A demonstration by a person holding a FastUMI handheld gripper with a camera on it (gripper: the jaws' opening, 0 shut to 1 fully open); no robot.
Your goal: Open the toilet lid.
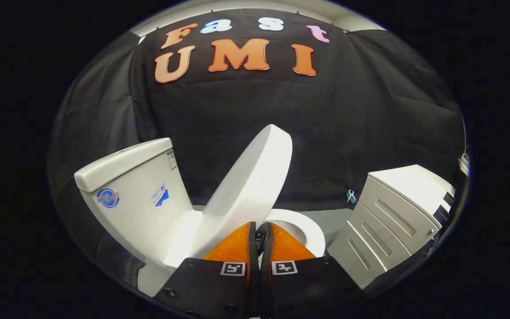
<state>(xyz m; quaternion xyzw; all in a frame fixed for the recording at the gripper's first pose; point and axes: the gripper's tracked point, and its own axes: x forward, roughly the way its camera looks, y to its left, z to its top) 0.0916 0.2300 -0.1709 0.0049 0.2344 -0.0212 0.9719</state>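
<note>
Gripper view: the claw point(259, 232) is clenched, fingers nearly touching and grasping nothing, its tips at the near edge of the toilet lid point(250, 181), probably to push it up. The lid is plain white and smooth, half raised, tilting toward the cistern point(135, 186) at left, the seat point(303, 228) exposed below.

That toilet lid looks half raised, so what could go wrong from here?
1. The toilet lid stands tilted, short of the tank; if it isn't pushed further it may drop back onto the seat.
2. The tongs look closed, tips at the lid's lower edge, and might slip off its smooth surface.
</note>
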